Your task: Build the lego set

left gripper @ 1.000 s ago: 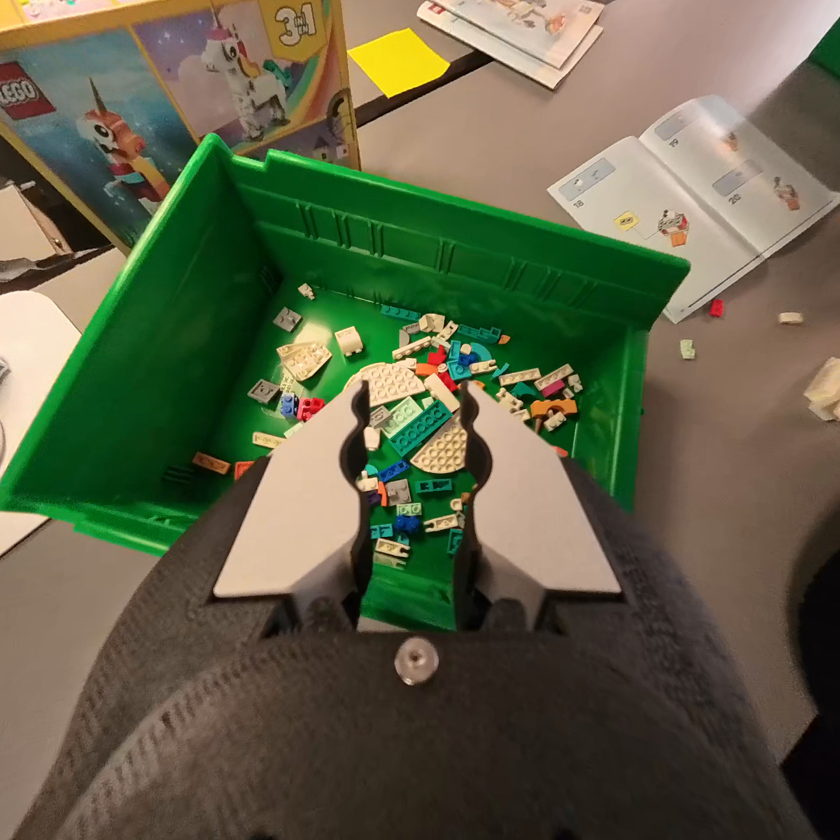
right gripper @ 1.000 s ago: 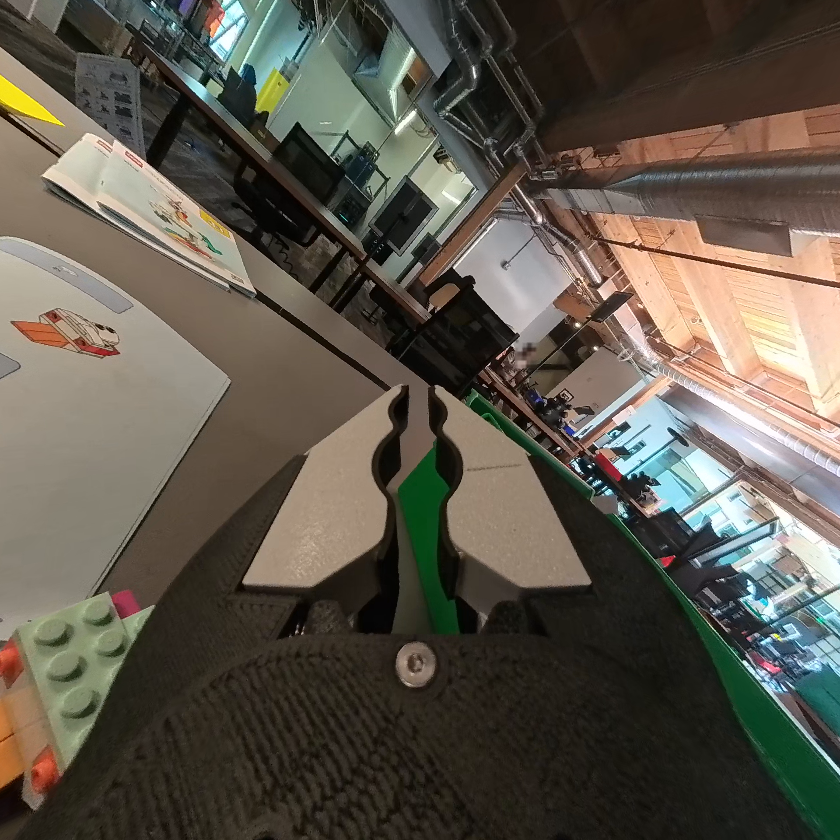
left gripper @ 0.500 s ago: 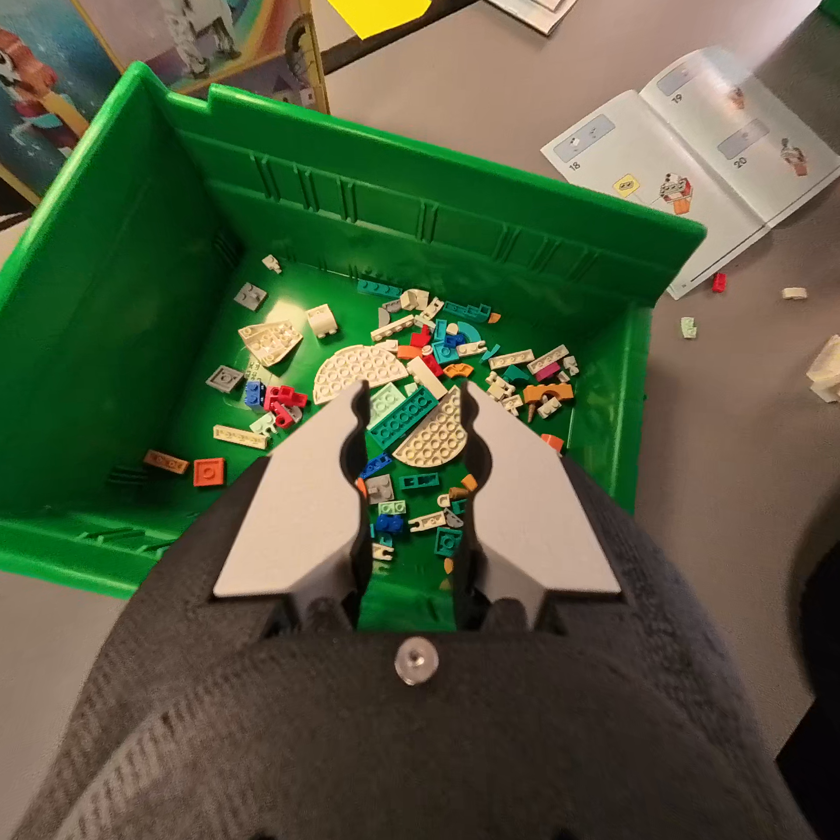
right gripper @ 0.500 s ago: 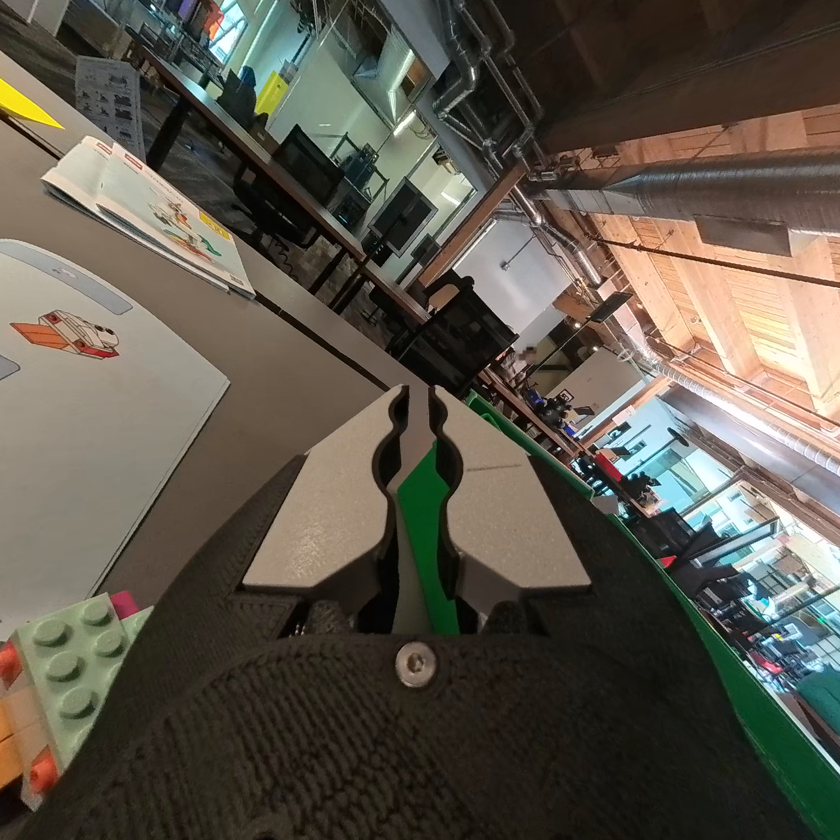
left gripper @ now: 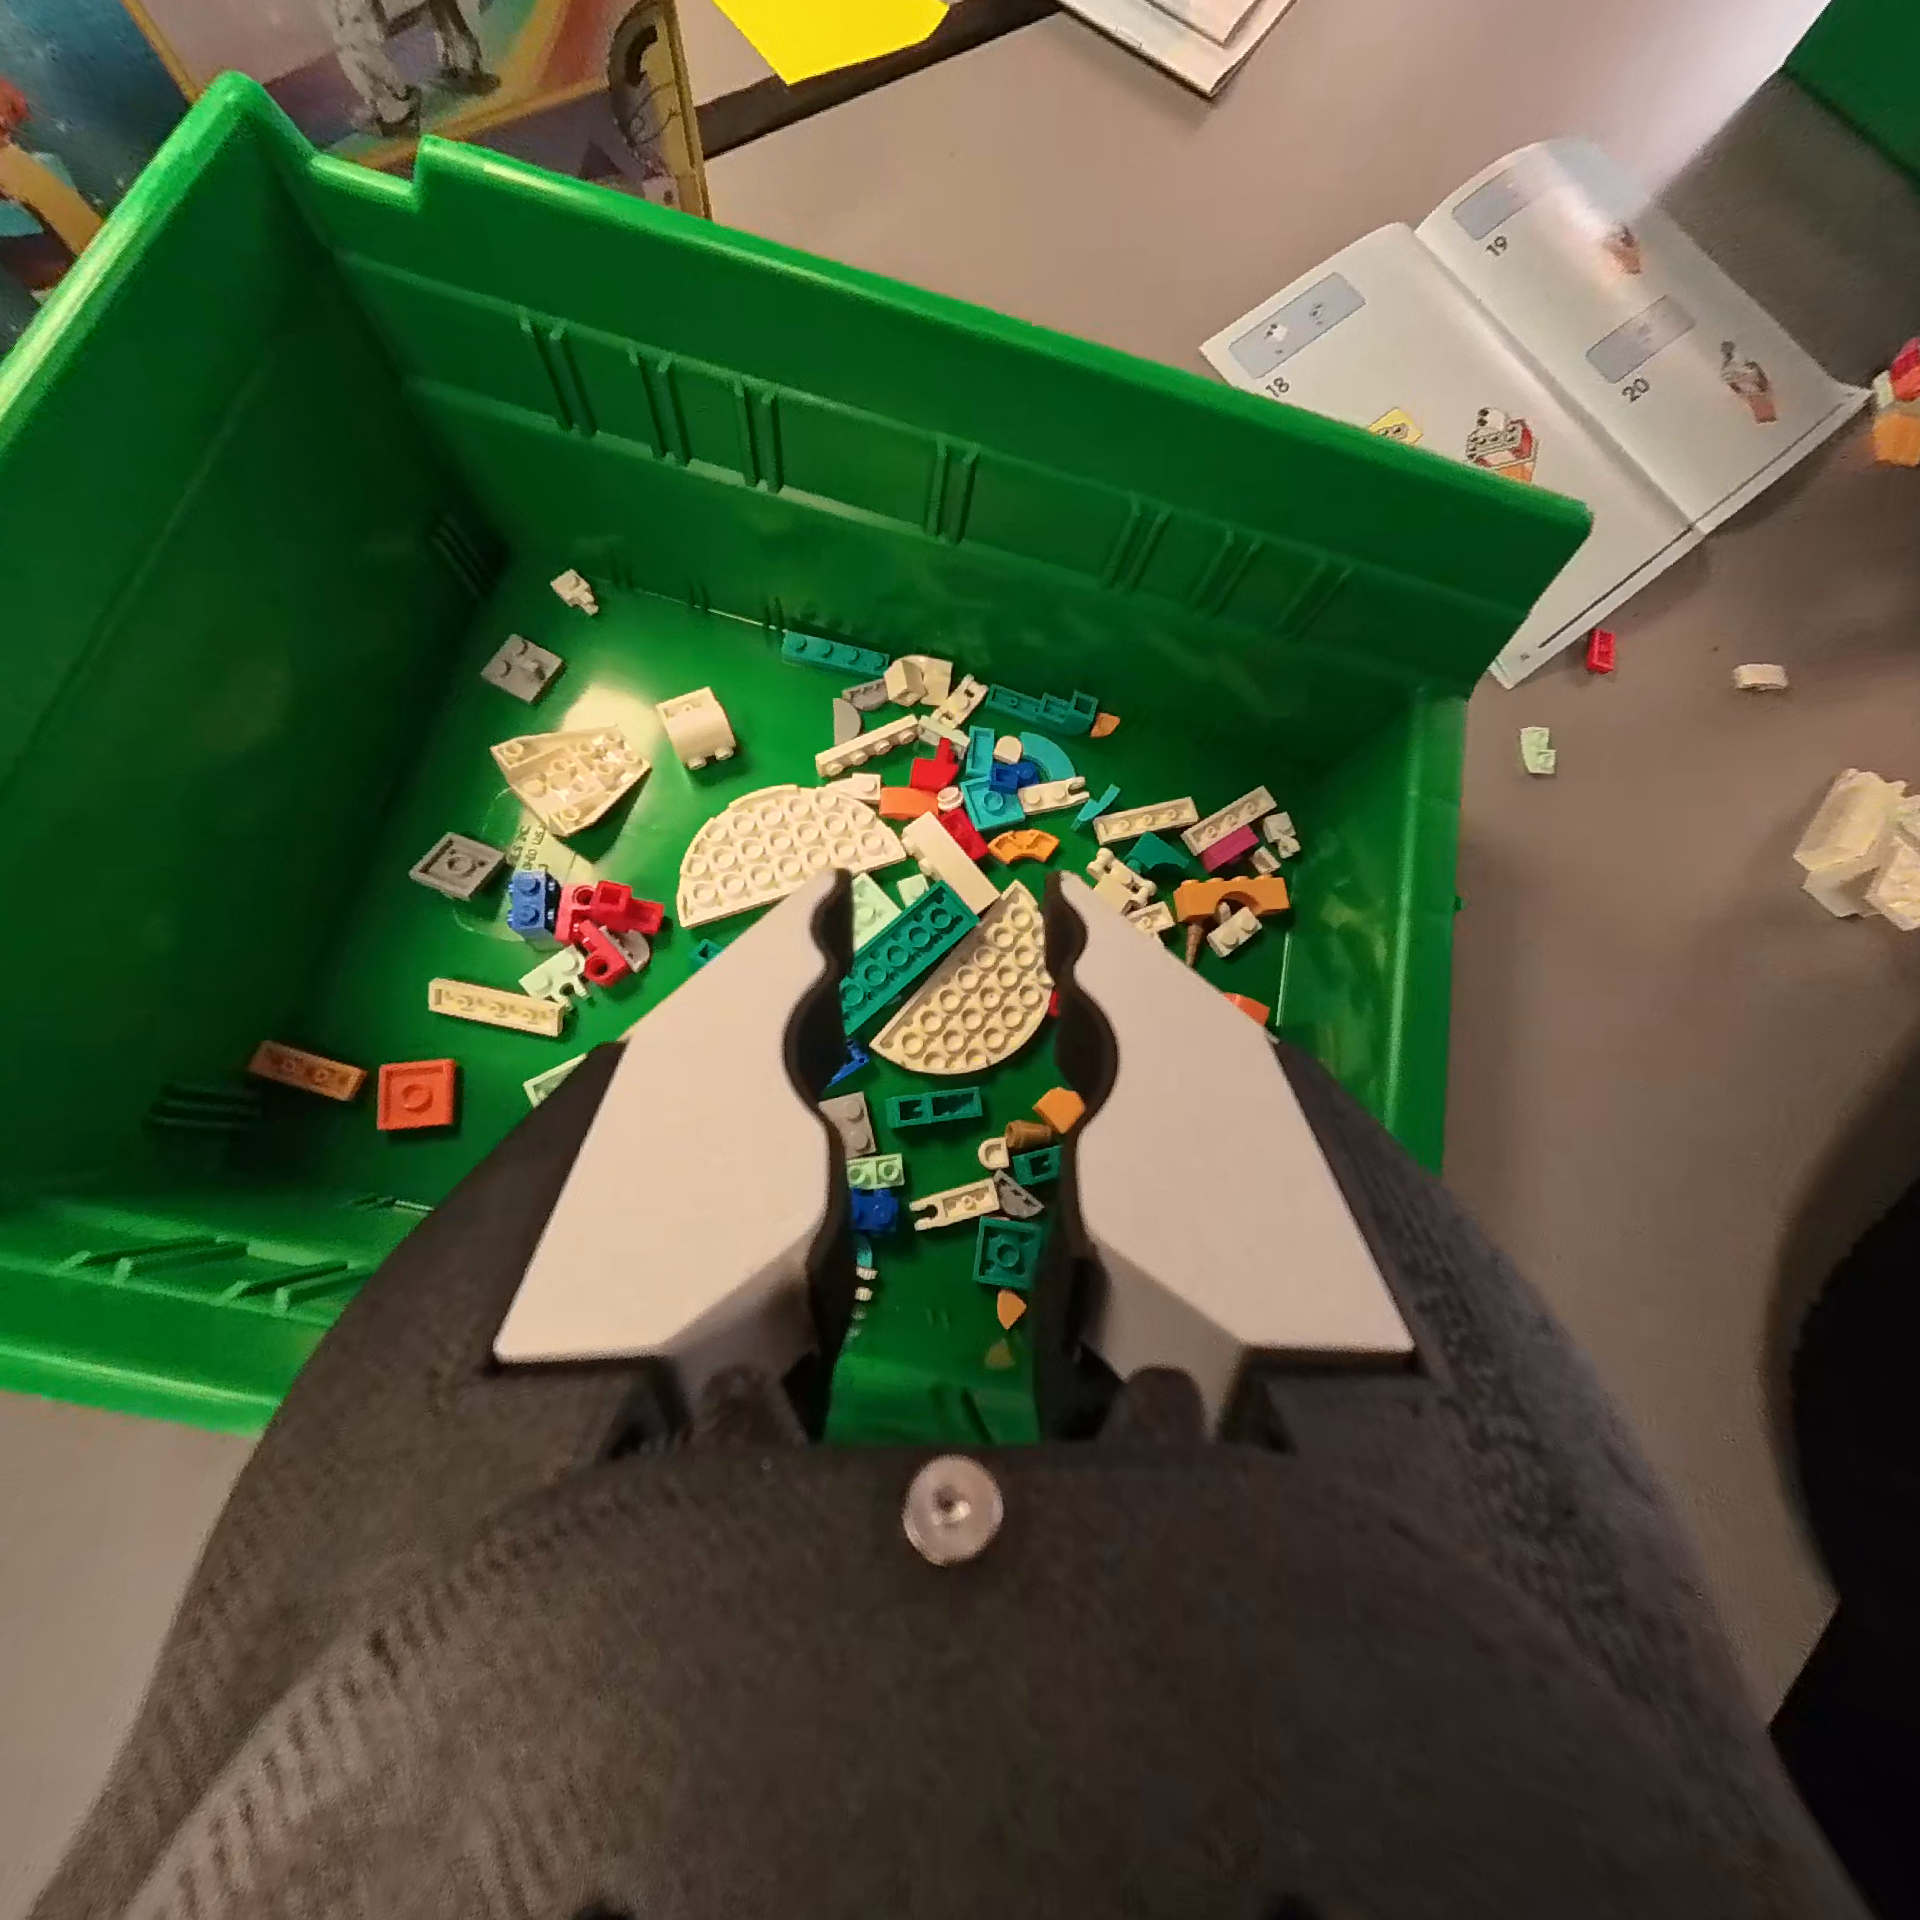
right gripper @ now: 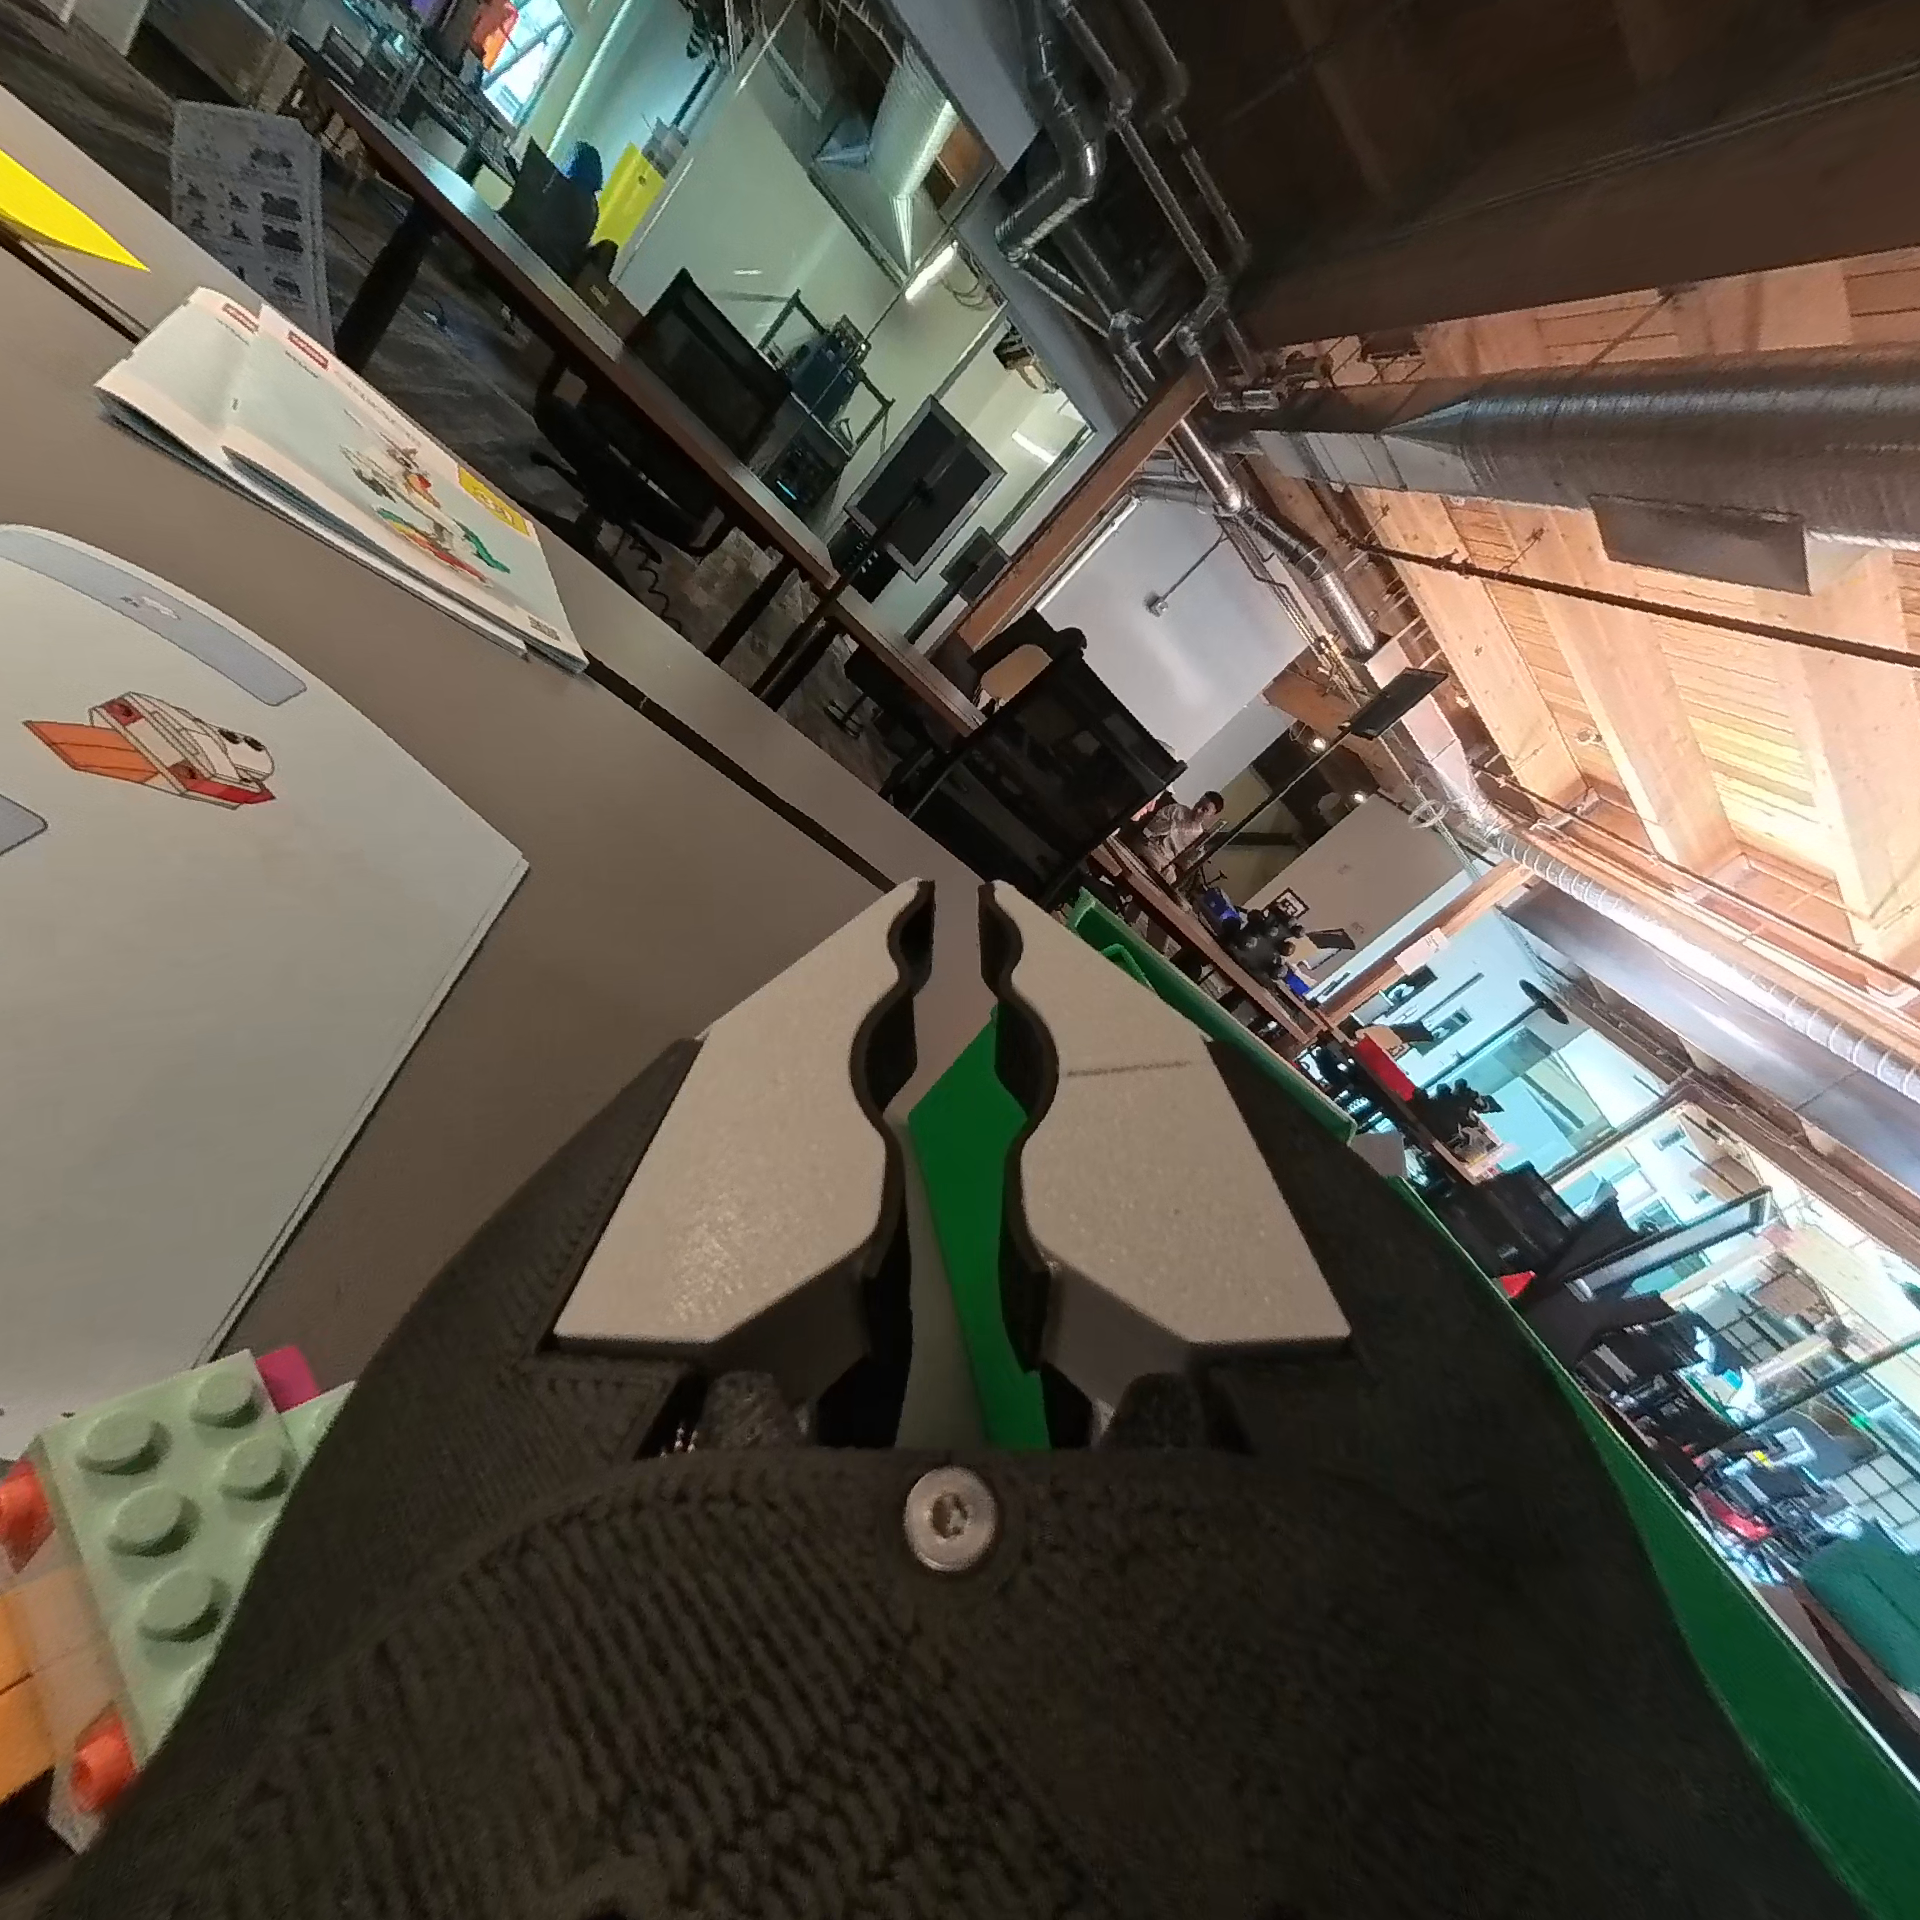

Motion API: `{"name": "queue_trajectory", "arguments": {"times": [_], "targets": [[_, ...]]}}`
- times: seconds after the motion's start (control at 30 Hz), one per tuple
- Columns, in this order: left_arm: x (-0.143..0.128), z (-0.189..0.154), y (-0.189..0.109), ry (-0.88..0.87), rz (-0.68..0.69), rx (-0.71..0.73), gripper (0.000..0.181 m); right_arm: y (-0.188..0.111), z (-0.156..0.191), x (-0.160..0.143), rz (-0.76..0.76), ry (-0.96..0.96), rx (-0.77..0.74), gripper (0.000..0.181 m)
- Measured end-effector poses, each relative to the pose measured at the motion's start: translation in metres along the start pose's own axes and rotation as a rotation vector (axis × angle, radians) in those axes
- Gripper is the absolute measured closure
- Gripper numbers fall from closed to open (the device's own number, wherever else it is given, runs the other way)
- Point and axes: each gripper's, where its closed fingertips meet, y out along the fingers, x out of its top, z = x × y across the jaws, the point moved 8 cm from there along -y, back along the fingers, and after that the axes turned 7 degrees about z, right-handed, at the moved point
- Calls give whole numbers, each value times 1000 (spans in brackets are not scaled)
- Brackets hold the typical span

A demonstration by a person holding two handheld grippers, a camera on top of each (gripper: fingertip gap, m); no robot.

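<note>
A green bin (left gripper: 1049,436) holds several loose Lego pieces, among them two white half-round plates (left gripper: 779,847) and a teal plate (left gripper: 904,956). My left gripper (left gripper: 948,894) is open and empty, hovering over the bin's near half above the teal plate and the nearer half-round plate. My right gripper (right gripper: 954,899) lies low on the table, tilted, its jaws almost together with nothing between them. A partly built model (right gripper: 135,1507) with a light green studded top and orange and red parts sits at its lower left.
An open instruction booklet (left gripper: 1558,343) lies right of the bin and also shows in the right wrist view (right gripper: 208,935). A closed booklet (right gripper: 343,468) lies farther back. Small loose pieces (left gripper: 1538,748) and a white cluster (left gripper: 1860,852) lie on the table. The set's box (left gripper: 416,62) stands behind the bin. There is about 55 centimeters between the tips of the two grippers.
My left gripper has moved forward and a little lower over the bin, still open the same width. The right gripper has not moved.
</note>
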Motion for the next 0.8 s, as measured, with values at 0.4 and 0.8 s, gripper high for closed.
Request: {"name": "queue_trajectory", "arguments": {"times": [0.4,0.8], "targets": [[0,-2,1,19,3,-17,146,1,2,0,7,-18,5,175],[3,-3,0,-27,-54,-139,148,2,4,0,19,-40,8,175]]}}
